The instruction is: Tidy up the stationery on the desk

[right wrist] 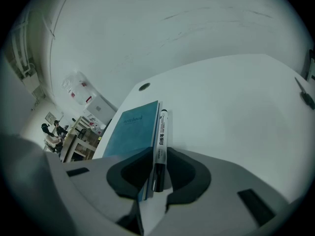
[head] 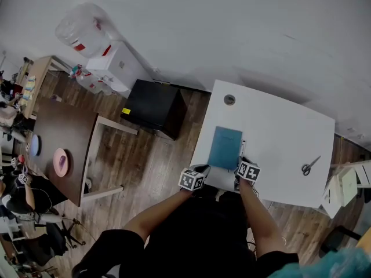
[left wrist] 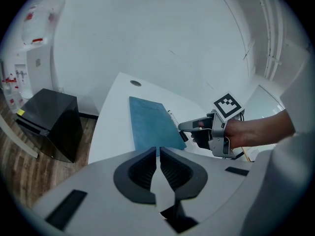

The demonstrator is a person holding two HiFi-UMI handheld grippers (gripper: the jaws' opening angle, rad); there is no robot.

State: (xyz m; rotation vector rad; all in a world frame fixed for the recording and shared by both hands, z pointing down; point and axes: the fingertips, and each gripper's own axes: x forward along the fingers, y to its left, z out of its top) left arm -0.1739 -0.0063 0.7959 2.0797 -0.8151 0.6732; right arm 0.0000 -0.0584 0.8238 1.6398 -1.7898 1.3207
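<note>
A blue notebook [head: 225,147] lies on the white desk [head: 278,126], its long side pointing away from me. A black-and-white marker [right wrist: 161,132] lies along the notebook's [right wrist: 133,129] right edge. My right gripper [right wrist: 157,154] is at the marker's near end, shut on it. From the left gripper view, the right gripper [left wrist: 189,128] sits at the notebook's [left wrist: 150,124] near right corner. My left gripper [left wrist: 158,154] hovers at the desk's near edge just short of the notebook, shut and holding nothing. Scissors [head: 310,165] lie far right on the desk.
A round cable hole [head: 229,99] sits near the desk's far left corner. Left of the desk, a black cabinet [head: 153,106] stands on the wood floor, with a brown table [head: 64,149] and a white water dispenser [head: 116,65] beyond. A pale chair [head: 348,184] stands at the desk's right.
</note>
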